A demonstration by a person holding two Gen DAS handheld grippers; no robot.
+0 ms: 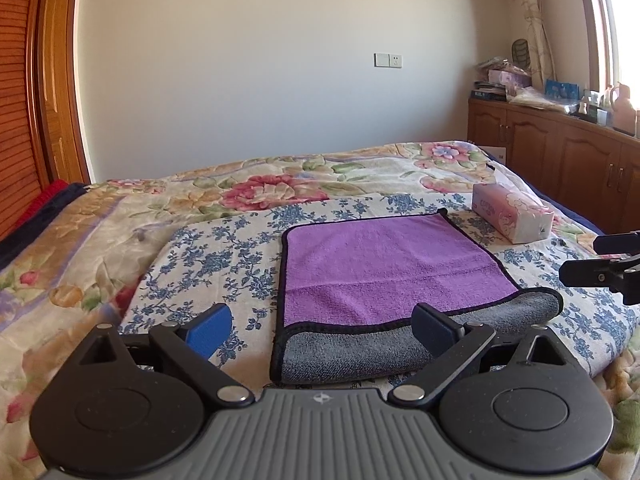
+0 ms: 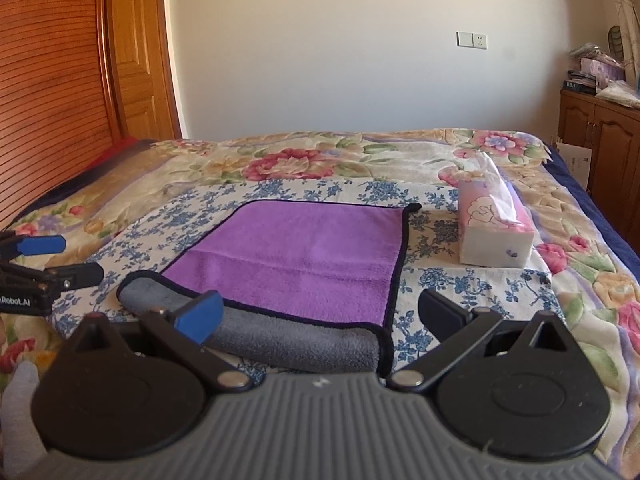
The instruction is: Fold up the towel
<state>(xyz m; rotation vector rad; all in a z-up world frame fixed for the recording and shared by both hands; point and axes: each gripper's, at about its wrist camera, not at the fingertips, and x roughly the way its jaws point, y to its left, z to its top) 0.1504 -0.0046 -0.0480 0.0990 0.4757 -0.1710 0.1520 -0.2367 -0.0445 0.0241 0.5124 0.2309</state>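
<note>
A towel, purple (image 1: 384,264) on one side and grey on the other, with a dark hem, lies on the blue-flowered cloth on the bed; it also shows in the right wrist view (image 2: 304,264). It is folded over, and the grey fold runs along its near edge. My left gripper (image 1: 322,330) is open and empty just above the near left corner of the towel. My right gripper (image 2: 320,314) is open and empty above the near right corner. Each gripper shows at the edge of the other's view.
A pink and white tissue pack (image 1: 512,214) lies on the bed right of the towel, also in the right wrist view (image 2: 494,232). A flowered quilt (image 1: 280,188) covers the bed. Wooden cabinets (image 1: 560,156) stand at the right, a wooden door (image 2: 136,52) at the left.
</note>
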